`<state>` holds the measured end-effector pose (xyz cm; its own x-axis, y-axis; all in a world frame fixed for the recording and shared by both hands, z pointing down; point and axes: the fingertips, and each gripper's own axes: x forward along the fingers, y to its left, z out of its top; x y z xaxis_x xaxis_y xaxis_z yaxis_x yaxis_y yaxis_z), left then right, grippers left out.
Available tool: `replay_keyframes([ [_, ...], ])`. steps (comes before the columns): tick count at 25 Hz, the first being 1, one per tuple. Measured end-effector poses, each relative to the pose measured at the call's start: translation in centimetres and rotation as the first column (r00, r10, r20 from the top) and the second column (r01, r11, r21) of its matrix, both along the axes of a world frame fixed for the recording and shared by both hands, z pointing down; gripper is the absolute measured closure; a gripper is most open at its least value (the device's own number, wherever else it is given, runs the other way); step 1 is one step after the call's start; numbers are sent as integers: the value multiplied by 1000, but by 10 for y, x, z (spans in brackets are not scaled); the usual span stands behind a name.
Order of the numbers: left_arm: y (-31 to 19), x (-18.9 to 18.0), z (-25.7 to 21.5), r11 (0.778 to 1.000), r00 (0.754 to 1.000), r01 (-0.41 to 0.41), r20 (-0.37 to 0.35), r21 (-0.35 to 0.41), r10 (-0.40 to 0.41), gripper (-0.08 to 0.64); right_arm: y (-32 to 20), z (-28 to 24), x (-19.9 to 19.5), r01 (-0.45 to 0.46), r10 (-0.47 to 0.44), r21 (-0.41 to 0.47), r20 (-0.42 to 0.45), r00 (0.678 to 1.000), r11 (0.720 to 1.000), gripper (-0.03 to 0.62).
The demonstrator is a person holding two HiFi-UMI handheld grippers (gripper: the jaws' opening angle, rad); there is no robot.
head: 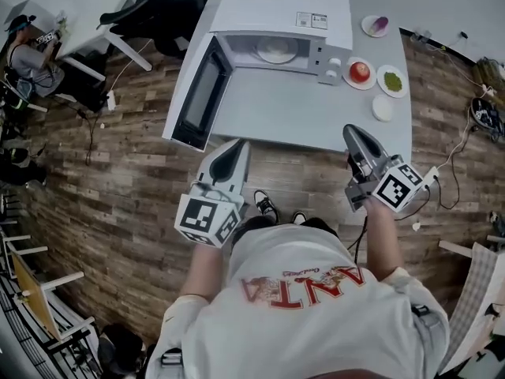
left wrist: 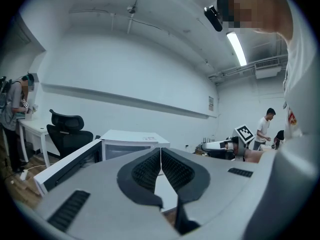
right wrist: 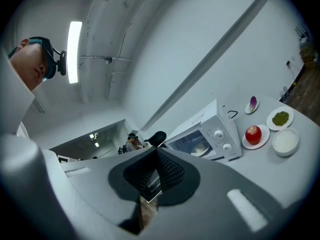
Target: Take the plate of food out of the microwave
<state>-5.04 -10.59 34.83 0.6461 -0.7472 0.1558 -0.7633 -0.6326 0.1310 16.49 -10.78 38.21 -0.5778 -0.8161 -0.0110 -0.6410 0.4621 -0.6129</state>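
Observation:
A white microwave (head: 280, 22) stands on the grey table (head: 292, 117) with its door (head: 199, 93) swung open to the left. Inside sits a white plate of food (head: 278, 50), which also shows through the opening in the right gripper view (right wrist: 201, 149). My left gripper (head: 240, 146) hovers before the table's front edge, below the door, its jaws shut and empty (left wrist: 160, 149). My right gripper (head: 352, 132) is held over the table's front right corner, also shut with nothing in it (right wrist: 155, 152). Both are well short of the microwave.
Right of the microwave are a plate with a red apple (head: 360, 73), a plate of green food (head: 392, 80), a small white dish (head: 383, 108) and a plate with something purple (head: 375, 25). Black office chairs (head: 150, 10) and a person at a desk (head: 28, 54) are at far left.

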Motion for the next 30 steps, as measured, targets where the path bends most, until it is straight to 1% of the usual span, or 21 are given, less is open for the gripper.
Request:
replay_keyframes([
  [5,-48,-8,-5,998,998,-58,-23,20,58,551,-38,-12,-13,-49,49,15,-37,998,999,589],
  [10,-78,-19,6,993,993,-117,-22,-13,117,551,-73,-7,-44,-78,77,-13,-36,996,997,589],
  [13,-88,-20,14,987,987,-158,-33,-32,157,551,-90,4,-50,-119,120,-54,10,993,991,589],
  [17,-96,-24,19,983,983,-177,-51,-56,174,549,-110,24,-54,-150,161,-121,94,982,981,589],
  [21,-110,-17,21,982,984,-177,-42,-67,174,549,-138,44,-56,-128,161,-182,182,970,975,589],
  [24,-123,-9,20,984,987,-161,-38,-77,158,549,-163,61,-55,-107,154,-211,221,963,972,588],
  [25,-127,-7,20,985,988,-154,-35,-83,151,551,-171,72,-53,-115,172,-246,228,958,962,588],
  [27,-135,-5,22,986,990,-139,-25,-94,137,549,-185,97,-49,-137,228,-340,242,943,930,588],
  [30,-147,0,24,987,993,-120,-15,-110,119,549,-208,131,-47,-130,283,-435,307,909,891,581],
])
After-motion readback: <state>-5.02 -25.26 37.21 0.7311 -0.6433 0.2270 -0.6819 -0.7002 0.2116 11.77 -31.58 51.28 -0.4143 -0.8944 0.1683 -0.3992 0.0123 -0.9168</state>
